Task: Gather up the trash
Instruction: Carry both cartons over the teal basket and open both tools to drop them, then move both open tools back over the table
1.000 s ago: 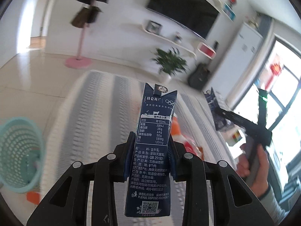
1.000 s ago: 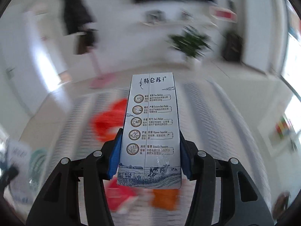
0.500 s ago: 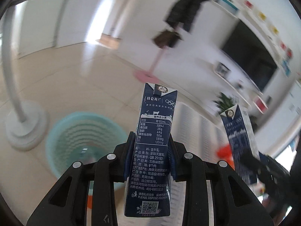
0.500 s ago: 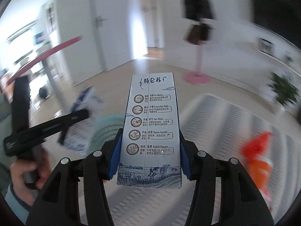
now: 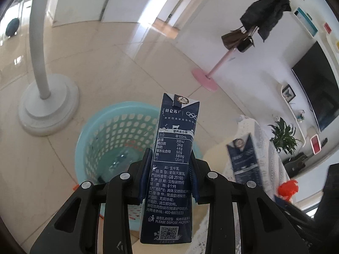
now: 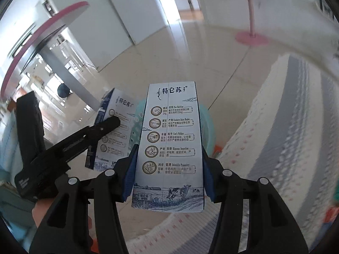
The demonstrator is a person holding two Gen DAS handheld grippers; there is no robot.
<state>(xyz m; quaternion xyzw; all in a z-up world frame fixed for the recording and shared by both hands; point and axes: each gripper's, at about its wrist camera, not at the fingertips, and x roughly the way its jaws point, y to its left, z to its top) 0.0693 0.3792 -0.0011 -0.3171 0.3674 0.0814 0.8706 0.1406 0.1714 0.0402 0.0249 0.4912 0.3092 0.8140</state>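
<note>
My left gripper (image 5: 169, 177) is shut on a dark blue milk carton (image 5: 171, 165), held upright above a turquoise perforated basket (image 5: 110, 131) on the tiled floor. My right gripper (image 6: 168, 169) is shut on a second milk carton (image 6: 169, 144), its pale side facing the camera. That carton also shows in the left wrist view (image 5: 245, 158), to the right of the basket. In the right wrist view the left gripper (image 6: 110, 122) and its carton (image 6: 115, 127) are at the left, and the basket (image 6: 206, 127) lies behind both cartons.
A white floor-stand base (image 5: 48, 108) stands left of the basket. A striped grey and white rug (image 6: 286, 127) lies to the right, with orange-red trash (image 5: 288, 188) on it. A pink coat-stand base (image 5: 204, 79) is farther back.
Both grippers swung left from the rug to the basket, each still holding its carton. The basket has moved from the left edge to under the left carton.
</note>
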